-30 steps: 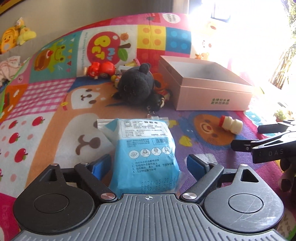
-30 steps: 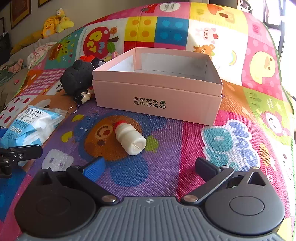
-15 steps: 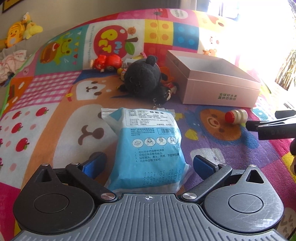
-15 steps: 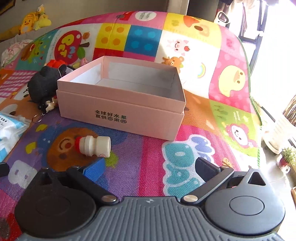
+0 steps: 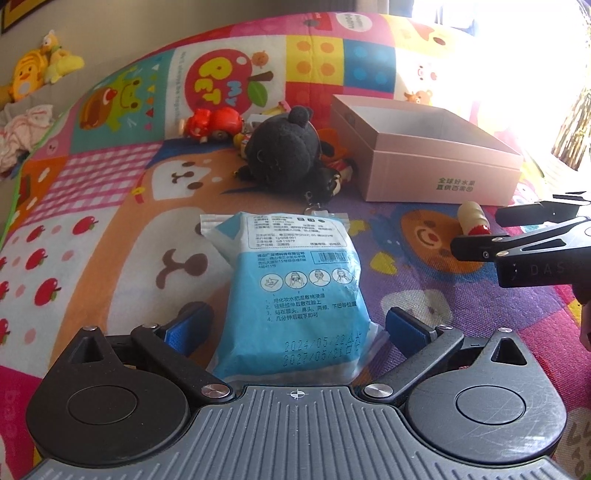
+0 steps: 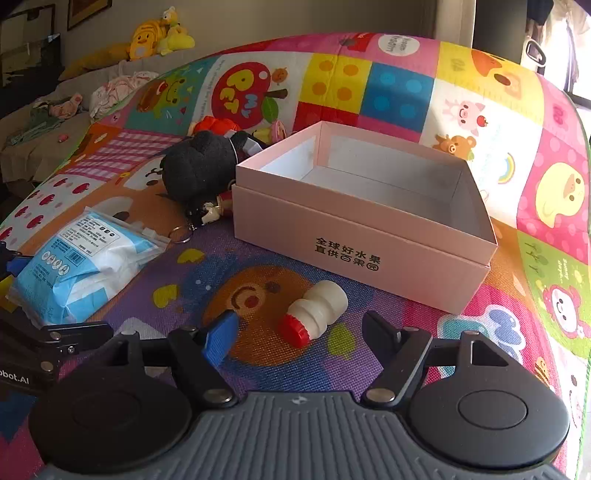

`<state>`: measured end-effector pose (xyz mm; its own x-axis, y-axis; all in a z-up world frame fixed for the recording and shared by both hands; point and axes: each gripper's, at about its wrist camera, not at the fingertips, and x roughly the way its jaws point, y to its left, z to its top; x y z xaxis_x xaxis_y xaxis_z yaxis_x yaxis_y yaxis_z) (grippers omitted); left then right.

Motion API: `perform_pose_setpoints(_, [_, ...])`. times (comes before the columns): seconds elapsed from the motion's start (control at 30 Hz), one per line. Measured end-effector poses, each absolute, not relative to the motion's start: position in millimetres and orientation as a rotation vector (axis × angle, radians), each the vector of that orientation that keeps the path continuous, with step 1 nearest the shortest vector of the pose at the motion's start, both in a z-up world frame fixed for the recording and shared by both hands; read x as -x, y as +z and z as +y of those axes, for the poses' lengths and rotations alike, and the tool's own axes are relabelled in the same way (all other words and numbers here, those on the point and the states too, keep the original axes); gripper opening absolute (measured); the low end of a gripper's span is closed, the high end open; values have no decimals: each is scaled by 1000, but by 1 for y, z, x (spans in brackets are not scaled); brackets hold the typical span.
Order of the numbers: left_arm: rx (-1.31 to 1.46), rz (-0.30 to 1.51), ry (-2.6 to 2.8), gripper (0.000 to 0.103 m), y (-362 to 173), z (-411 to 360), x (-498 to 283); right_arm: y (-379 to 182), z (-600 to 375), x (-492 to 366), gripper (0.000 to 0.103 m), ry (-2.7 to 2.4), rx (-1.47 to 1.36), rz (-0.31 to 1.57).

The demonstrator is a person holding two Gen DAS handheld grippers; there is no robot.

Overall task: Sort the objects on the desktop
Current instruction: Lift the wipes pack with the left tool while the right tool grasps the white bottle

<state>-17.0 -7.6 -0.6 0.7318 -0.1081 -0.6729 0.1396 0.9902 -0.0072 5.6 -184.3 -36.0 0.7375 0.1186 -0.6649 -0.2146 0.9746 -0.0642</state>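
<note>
While the left gripper hangs over the play mat with its jaws spread as wide as they go, the blue packet lies flat on the mat between them, its near end running under the gripper's body; neither blue pad touches it. In the right wrist view the same packet sits toward the mat's left edge, well apart from the box.

The right gripper is closing its jaws around the small white bottle, which lies on its side on the mat's bear picture with its red cap toward the camera. The bottle is between the fingers, but the pads do not press on it: a gap shows on both sides. From the left wrist view the bottle pokes out just beyond the right gripper's black fingers.

The pink box stands open and empty just behind the bottle, toward the middle of the mat. Against its left wall lie a black plush bear with a key ring and some small figures. A red toy lies further back, toward the mat's far edge. Yellow plush toys sit on a sofa beyond the mat.
</note>
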Motion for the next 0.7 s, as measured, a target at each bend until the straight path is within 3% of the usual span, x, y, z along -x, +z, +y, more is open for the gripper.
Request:
perform_pose_setpoints(0.23, [-50,738,-138,103,-1,-11,17,-32,-180,9,75,358,50,749])
perform_pose_setpoints(0.7, [-49,738,-139,103,-1,-10,18,-32,-169,6,75,191,185,631])
